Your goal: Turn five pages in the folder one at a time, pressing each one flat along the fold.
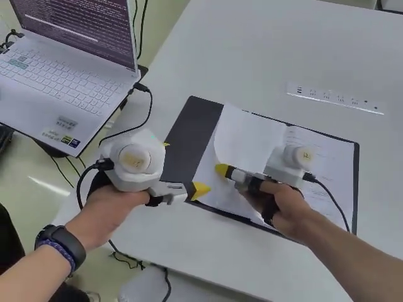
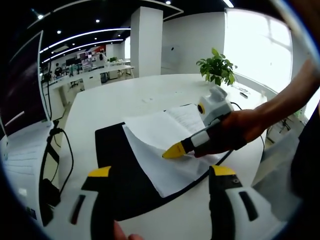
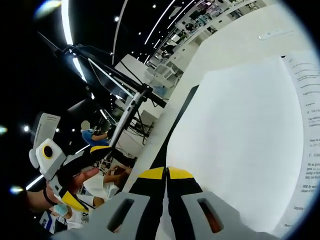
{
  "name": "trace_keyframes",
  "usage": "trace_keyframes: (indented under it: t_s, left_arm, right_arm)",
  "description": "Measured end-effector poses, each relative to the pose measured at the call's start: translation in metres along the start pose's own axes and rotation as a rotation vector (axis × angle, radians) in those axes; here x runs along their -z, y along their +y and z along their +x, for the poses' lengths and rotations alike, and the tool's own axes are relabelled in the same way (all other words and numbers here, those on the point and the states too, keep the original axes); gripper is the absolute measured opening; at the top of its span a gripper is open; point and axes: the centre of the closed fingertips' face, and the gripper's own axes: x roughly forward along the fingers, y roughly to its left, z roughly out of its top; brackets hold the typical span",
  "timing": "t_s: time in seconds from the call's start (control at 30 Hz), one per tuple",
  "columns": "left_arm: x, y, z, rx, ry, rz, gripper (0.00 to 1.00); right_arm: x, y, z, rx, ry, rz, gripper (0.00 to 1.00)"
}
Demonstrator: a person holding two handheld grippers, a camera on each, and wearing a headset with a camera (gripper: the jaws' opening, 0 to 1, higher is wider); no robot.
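A black folder (image 1: 189, 135) lies open on the white table, with printed white sheets on its right side. One page (image 1: 245, 135) is lifted and curls up off the stack. My right gripper (image 1: 221, 170) is shut on the near edge of that page (image 3: 235, 130), its yellow tips (image 3: 165, 174) pressed together. In the left gripper view the right gripper (image 2: 172, 150) reaches in from the right and holds the raised page (image 2: 150, 132) above the black cover (image 2: 112, 145). My left gripper (image 1: 184, 168) hovers open over the cover's near edge, its jaws (image 2: 161, 171) wide apart and holding nothing.
An open laptop (image 1: 69, 56) stands at the far left, with a black cable (image 1: 135, 119) running toward the folder's left side. A white power strip (image 1: 334, 99) lies behind the folder. The table's front edge (image 1: 189, 264) is close below the hands.
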Motion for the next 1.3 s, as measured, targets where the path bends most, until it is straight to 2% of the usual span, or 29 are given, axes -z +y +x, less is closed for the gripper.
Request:
trace_keyframes:
  t_s: [0.33,0.4,0.43,0.67,0.93,1.3]
  left_arm:
    - [0.007,0.003,-0.002,-0.016,0.003,-0.031,0.76]
    - [0.007,0.004,-0.002,-0.018,0.002,-0.033,0.76]
    - [0.008,0.003,-0.002,-0.017,0.004,-0.035,0.76]
    - [0.010,0.002,-0.003,-0.013,0.015,-0.036,0.76]
    - [0.011,0.007,-0.009,-0.026,0.013,-0.042,0.76]
    - [0.009,0.006,-0.011,-0.030,0.009,-0.041,0.76]
  right_arm:
    - [0.010,-0.017,0.020,0.020,0.040,0.037,0.00]
    - [0.012,-0.020,0.022,0.034,0.043,0.062,0.00]
    - [0.016,-0.026,0.023,0.062,0.058,0.095,0.00]
    - [0.025,-0.033,0.030,0.095,0.055,0.108,0.00]
    - [0.023,-0.028,0.032,0.087,0.048,0.093,0.06]
    - [0.022,-0.007,0.032,0.035,0.039,0.076,0.28]
